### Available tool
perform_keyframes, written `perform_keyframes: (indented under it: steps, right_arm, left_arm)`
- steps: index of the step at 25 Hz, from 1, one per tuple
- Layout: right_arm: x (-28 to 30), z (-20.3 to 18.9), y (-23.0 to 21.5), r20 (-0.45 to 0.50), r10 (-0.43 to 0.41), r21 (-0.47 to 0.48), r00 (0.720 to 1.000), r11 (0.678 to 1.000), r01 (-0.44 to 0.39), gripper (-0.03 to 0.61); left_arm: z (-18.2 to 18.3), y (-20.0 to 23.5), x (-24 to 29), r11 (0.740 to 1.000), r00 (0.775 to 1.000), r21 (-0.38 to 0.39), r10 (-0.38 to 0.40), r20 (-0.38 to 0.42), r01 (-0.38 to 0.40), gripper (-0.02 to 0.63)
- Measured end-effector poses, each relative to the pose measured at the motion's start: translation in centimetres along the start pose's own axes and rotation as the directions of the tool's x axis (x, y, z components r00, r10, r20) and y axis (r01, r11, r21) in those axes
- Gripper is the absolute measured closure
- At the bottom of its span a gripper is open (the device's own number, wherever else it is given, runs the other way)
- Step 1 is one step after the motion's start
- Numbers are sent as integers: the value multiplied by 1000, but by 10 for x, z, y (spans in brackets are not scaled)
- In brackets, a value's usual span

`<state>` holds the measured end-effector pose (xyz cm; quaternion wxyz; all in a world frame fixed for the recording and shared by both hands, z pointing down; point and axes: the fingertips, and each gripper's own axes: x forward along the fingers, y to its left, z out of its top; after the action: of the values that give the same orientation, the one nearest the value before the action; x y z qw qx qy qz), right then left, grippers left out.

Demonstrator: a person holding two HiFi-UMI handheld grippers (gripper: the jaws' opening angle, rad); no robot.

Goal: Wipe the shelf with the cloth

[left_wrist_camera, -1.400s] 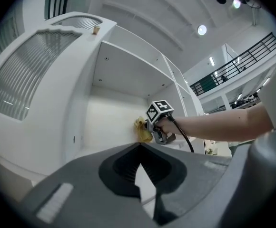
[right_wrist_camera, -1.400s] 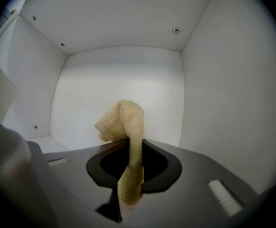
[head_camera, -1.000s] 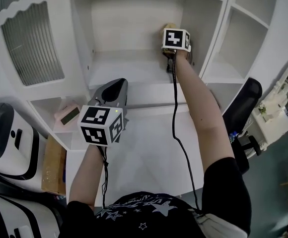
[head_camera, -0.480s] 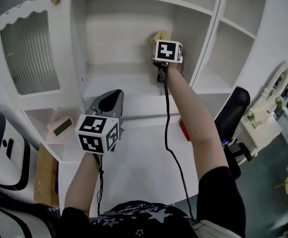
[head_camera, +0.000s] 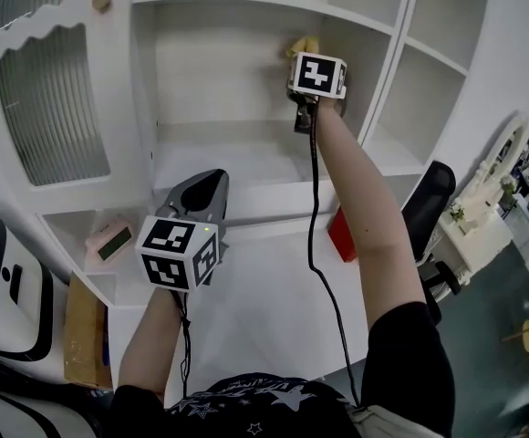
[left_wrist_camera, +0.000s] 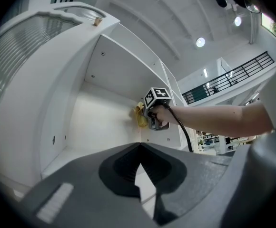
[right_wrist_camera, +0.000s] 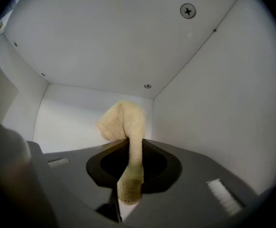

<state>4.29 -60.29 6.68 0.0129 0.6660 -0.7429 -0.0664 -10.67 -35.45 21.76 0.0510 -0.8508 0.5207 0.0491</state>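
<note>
White shelf (head_camera: 246, 144) unit with one open bay. The left gripper (left_wrist_camera: 139, 148), jaws together on nothing, hovers by the bay's front edge. The right gripper (right_wrist_camera: 128, 148) pinches a yellow cloth (right_wrist_camera: 124, 120) high in the back right corner. The cloth stands upright, its tip drooping left. In the head view the gripper's marker cube hides most of it.

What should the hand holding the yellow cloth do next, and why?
Probably ease the right gripper forward and sweep it left along the back wall. Its jaws are shut on the yellow cloth, whose free end is raised near the compartment's back right corner. Most of that wall lies to the left, so a leftward stroke looks the natural one.
</note>
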Motion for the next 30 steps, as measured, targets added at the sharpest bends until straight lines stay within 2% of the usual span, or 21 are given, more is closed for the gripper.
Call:
perform_keyframes:
  steps: [14,18,26,30]
  right_arm:
    - [36,41,-18,62,-92,151,994,985,82,497]
    - [37,42,-20,62,-110,148,992,984,99,497]
    - [13,45,-22,88,-90,122,992,989,78,497]
    - [-14,50,-25,100,-84,123,992,990,71,497]
  left_arm:
    - [2,14,9,999,999,0,-32,-7,32,610]
    - [3,14,9,999,999,-7,-39,0,39,610]
    - [2,16,8,1000,1000,-11,-20,-11,20,610]
    - [-2,6,1,999,999,33,-14,-39,15,610]
